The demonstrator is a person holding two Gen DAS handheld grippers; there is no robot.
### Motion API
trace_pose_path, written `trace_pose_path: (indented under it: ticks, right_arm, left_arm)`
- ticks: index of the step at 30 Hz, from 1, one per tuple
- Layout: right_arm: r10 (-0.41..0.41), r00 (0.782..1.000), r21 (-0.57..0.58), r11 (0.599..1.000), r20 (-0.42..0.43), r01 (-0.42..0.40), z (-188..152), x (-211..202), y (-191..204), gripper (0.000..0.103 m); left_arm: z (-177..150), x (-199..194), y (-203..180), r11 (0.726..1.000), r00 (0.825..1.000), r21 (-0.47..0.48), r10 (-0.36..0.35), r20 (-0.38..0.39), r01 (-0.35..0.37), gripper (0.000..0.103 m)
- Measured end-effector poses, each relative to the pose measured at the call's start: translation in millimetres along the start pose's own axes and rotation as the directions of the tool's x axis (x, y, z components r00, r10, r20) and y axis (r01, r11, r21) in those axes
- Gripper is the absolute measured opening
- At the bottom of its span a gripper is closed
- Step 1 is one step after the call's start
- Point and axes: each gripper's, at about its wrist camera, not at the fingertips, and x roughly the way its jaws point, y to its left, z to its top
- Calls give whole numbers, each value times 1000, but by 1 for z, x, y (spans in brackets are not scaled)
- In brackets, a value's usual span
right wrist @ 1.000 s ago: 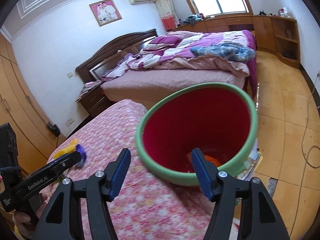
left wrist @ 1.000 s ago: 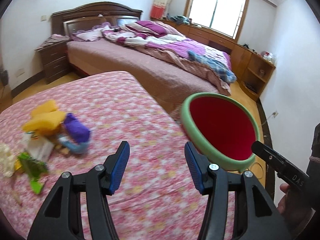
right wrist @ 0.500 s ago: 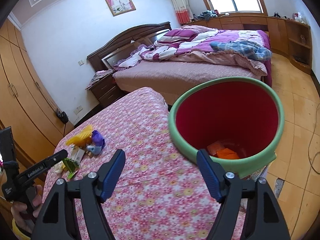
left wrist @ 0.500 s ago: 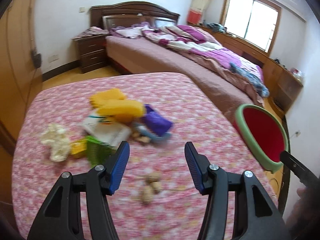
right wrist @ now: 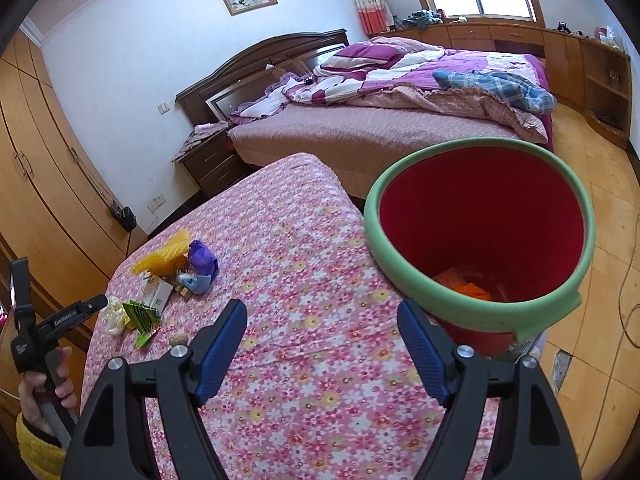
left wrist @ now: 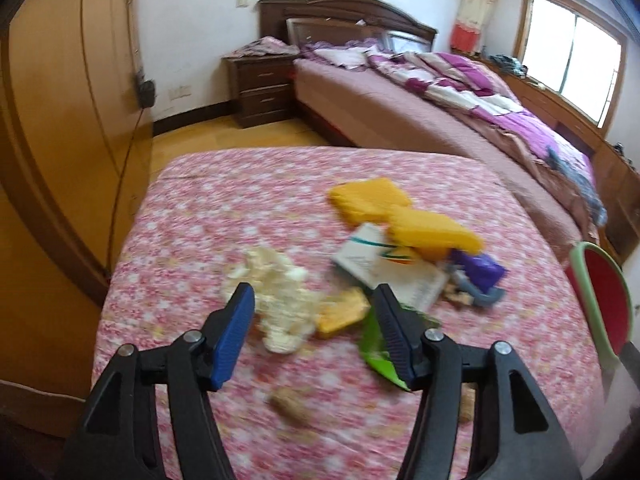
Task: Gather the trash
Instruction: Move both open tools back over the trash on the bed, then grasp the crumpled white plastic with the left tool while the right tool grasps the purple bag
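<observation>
Both empty grippers are opening: the left gripper (left wrist: 314,332) over a crumpled tissue (left wrist: 280,300) on the flowered table (left wrist: 192,216), the right gripper (right wrist: 322,344) beside the red bin (right wrist: 480,216).

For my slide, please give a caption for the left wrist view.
Left gripper, fingers opening, above crumpled tissue among trash on the floral cloth.

A matt floral cloth (right wrist: 304,280) covers the desk. The bin (right wrist: 480,240) looks like smooth plastic with a soft green rim. At the left of the frame lie crumpled white paper (left wrist: 276,296), a glossy green wrapper (left wrist: 374,350) and ribbed yellow pieces (left wrist: 370,196). The wardrobe (right wrist: 36,168) is glossy wood.
</observation>
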Motion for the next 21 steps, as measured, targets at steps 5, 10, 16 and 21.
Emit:
trace_pose_path:
  ticks: [5, 10, 16, 21]
  right_arm:
    - [-8, 1000, -18, 1000, -18, 8, -2, 8, 7, 80]
    - [-21, 999, -30, 999, -39, 19, -2, 17, 10, 80]
    - [-30, 998, -62, 998, -61, 26, 2, 28, 18, 80]
    - [-9, 997, -97, 995, -81, 1, 11, 41, 33, 80]
  left_arm:
    - [4, 28, 18, 999, 998, -37, 21, -51, -23, 66]
    - [1, 51, 28, 997, 996, -69, 22, -88, -28, 66]
    - [-2, 70, 41, 993, 994, -114, 15, -110, -27, 66]
    - [-4, 72, 51, 987, 994, -162, 8, -111, -26, 65]
